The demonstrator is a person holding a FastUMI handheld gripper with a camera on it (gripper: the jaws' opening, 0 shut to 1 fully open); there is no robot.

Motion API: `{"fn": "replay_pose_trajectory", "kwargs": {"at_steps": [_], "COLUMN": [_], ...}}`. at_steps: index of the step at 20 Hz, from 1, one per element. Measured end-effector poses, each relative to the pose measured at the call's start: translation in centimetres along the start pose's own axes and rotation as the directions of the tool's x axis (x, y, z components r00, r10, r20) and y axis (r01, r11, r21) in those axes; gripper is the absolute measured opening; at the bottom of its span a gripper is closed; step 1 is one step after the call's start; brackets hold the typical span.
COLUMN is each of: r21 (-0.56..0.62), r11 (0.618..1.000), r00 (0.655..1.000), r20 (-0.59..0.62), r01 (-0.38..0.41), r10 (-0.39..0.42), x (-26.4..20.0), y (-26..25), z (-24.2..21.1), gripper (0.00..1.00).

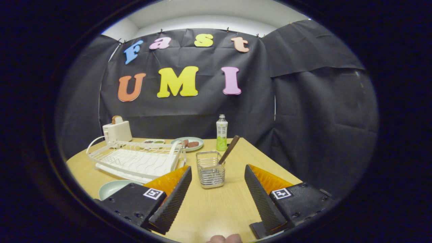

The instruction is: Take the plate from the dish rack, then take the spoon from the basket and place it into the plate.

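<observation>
Tongs [217,199] spread wide and empty above the table [216,209], with the basket [210,168] just ahead between the fingers, spoon [229,148] handle leaning out of it, plate [113,188] already beside the dish rack [135,160]. Likely to tip the light basket if the slanted handle gets nudged or dragged sideways. Counted: one spoon, one basket, one rack, one near plate, one bottle [221,132], one toaster [117,131].

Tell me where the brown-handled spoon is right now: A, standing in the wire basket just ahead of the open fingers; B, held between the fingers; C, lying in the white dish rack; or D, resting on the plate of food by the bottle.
A: the spoon leans handle-up out of the wire basket, which stands on the table just ahead of the open gripper, nothing between its fingers.
</observation>
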State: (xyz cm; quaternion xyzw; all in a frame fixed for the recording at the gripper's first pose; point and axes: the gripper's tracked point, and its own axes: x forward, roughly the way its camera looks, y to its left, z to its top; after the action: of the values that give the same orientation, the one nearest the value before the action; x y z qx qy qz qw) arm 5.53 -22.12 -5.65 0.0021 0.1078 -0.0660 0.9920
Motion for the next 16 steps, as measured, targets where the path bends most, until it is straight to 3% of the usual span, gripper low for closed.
{"fn": "replay_pose_trajectory", "kwargs": {"at_steps": [3,12,14,16], "r21": [-0.014,0.092,0.129,0.162], "r11": [1.000,0.992,0.987,0.981], "r00": [1.000,0.993,0.990,0.987], "r20": [0.022,-0.071,-0.088,-0.103], "r01": [-0.007,-0.088,-0.100,-0.104], "r10": [0.007,0.094,0.112,0.122], "x": [3.1,12.7,13.8,14.7], "y": [-1.4,-1.9,-1.6,-1.3], "z": [0.9,0.4,0.4,0.3], "gripper": [1.00,0.99,0.97,0.86]}}
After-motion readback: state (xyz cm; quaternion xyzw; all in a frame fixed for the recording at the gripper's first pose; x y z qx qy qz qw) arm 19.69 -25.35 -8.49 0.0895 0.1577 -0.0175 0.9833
